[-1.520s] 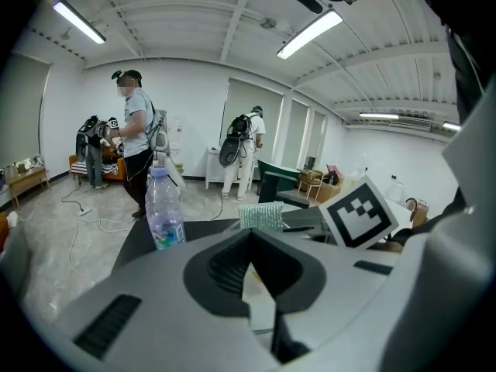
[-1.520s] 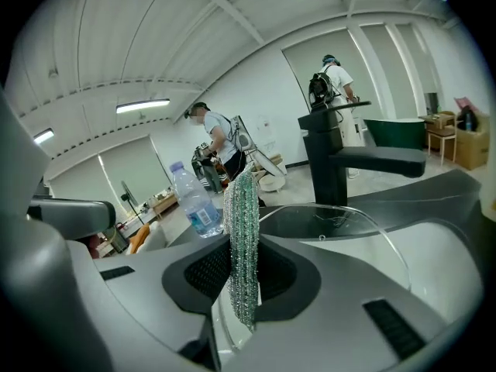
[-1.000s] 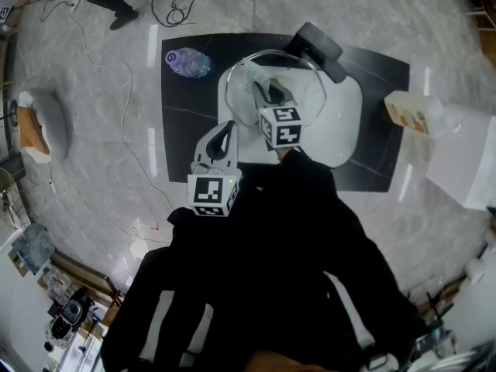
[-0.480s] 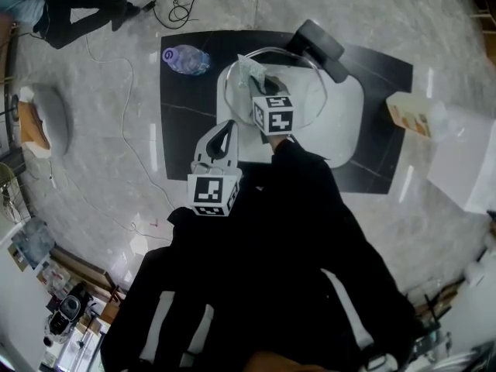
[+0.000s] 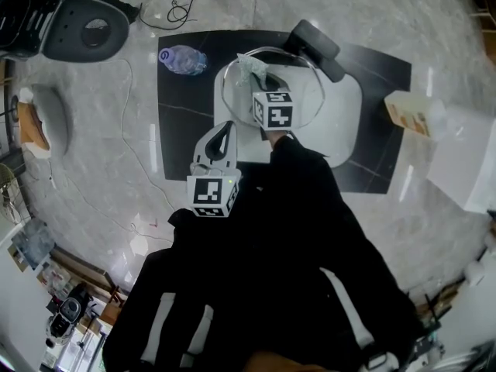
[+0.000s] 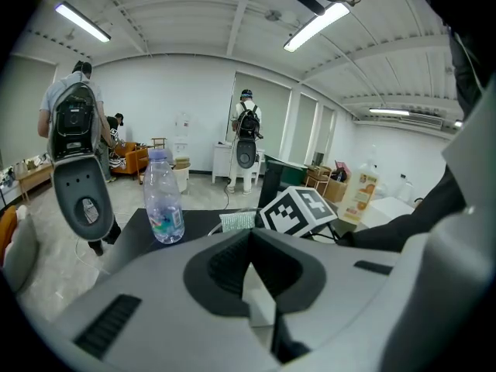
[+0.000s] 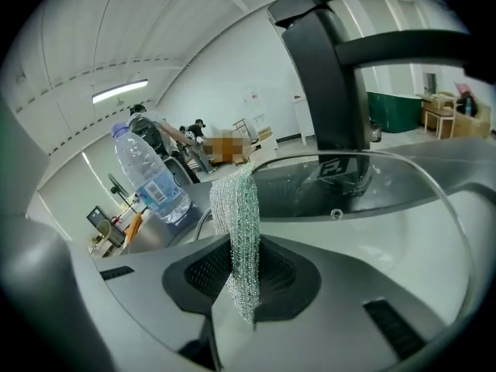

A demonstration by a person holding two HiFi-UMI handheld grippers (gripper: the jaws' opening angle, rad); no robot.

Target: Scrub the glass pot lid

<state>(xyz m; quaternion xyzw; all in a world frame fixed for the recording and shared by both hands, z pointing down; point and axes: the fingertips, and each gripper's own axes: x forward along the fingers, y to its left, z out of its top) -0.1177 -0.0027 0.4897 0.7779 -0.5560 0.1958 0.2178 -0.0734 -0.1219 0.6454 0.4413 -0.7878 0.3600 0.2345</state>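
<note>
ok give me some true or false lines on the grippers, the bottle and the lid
1. The right gripper is shut on a green mesh scrubber. True.
2. The left gripper grips the glass lid. False: its jaws are together on nothing, away from the lid.
3. The water bottle lies on its side. False: it stands upright on the black mat.
4. The lid rests on the white tray. True.
</note>
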